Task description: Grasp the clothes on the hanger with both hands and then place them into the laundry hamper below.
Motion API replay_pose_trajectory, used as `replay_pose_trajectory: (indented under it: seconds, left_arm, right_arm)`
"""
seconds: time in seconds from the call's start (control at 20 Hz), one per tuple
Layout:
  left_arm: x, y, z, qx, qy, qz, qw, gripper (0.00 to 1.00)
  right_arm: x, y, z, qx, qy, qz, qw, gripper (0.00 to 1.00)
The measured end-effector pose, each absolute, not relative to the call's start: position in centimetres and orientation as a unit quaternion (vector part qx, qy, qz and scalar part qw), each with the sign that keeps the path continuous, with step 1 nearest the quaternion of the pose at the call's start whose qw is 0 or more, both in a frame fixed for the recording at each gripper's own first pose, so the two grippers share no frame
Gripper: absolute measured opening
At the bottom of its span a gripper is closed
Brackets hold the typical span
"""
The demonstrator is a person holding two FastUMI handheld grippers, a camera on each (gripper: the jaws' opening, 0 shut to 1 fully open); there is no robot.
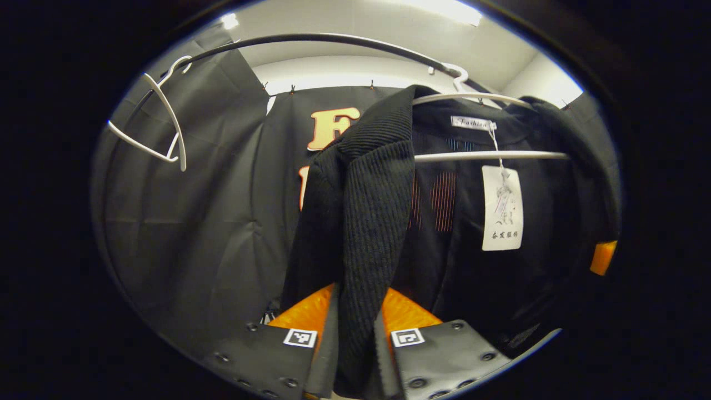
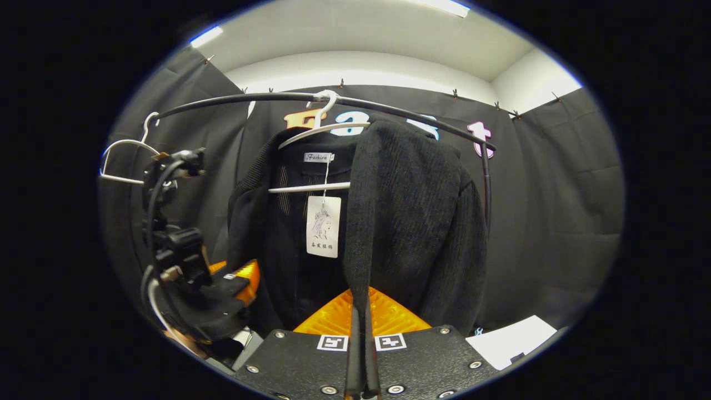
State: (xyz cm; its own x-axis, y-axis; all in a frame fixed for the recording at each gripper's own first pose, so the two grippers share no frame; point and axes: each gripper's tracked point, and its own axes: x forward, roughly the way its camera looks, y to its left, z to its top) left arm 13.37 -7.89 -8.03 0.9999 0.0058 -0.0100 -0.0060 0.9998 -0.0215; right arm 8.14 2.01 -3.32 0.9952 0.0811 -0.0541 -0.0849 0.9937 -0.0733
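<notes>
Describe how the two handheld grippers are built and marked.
Each gripper carries two dark plates with round screw heads, and a square black-and-white marker on each plate. That goes for the left gripper and the right gripper alike. In the right gripper view the left gripper also shows a black housing with looping black cables.

hidden: my left hand-held gripper (image 1: 355, 328) fingertips, behind the black knit cardigan (image 1: 369, 222) front | cut off: cardigan hem, bottom edge | too small: hang tag (image 2: 323, 226) print | hidden: hanger (image 2: 314, 130) right shoulder, under knit

Left claw (image 1: 358, 311) and right claw (image 2: 362, 311) each clamp black knit fabric.
</notes>
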Motion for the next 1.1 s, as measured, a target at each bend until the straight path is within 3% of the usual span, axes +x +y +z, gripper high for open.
replay_pose_trajectory:
  seconds: [0.05, 0.1, 0.15, 0.2, 0.25, 0.45, 0.5, 0.55, 0.75, 1.1]
  left_arm:
    - [12.9, -7.6, -7.6, -0.008, 0.005, -0.013, 1.000, 0.27]
    - [12.5, -7.0, -7.3, -0.007, 0.004, -0.026, 1.000, 0.20]
    - [12.0, -6.8, -6.9, -0.009, 0.005, -0.046, 0.999, 0.18]
    - [11.6, -7.0, -6.4, -0.009, 0.001, -0.071, 0.997, 0.16]
    - [11.3, -6.6, -5.9, -0.005, -0.003, -0.088, 0.996, 0.14]
    - [10.7, -5.0, -4.5, -0.021, 0.004, -0.107, 0.994, 0.16]
    - [10.6, -4.9, -4.4, -0.037, 0.010, -0.107, 0.994, 0.16]
    - [10.4, -4.9, -4.3, -0.052, 0.014, -0.106, 0.993, 0.16]
    - [10.2, -4.2, -3.6, -0.063, 0.009, -0.096, 0.993, 0.10]
    - [9.5, -3.1, 1.1, -0.033, -0.032, -0.054, 0.997, 0.10]
  right_arm:
    - [8.1, 1.9, -3.4, -0.038, 0.026, 0.032, 0.998, 0.03]
    - [8.0, 2.0, -3.4, -0.036, 0.027, 0.024, 0.999, 0.03]
    - [7.9, 2.1, -3.3, -0.029, 0.027, 0.014, 0.999, 0.11]
    - [7.6, 2.1, -3.0, -0.019, 0.023, 0.005, 1.000, 0.12]
    - [7.4, 2.2, -2.4, -0.006, 0.015, -0.004, 1.000, 0.06]
    - [6.9, 1.5, -0.1, -0.025, -0.024, -0.047, 0.998, 0.12]
    - [6.8, 1.9, -0.5, -0.027, -0.016, -0.035, 0.999, 0.03]
    - [6.9, 2.0, -0.5, -0.026, -0.011, -0.028, 0.999, 0.02]
    - [6.5, 0.6, -0.8, -0.014, 0.005, -0.021, 1.000, 0.00]
    - [5.1, -1.5, 5.2, -0.046, -0.070, -0.031, 0.996, 0.00]
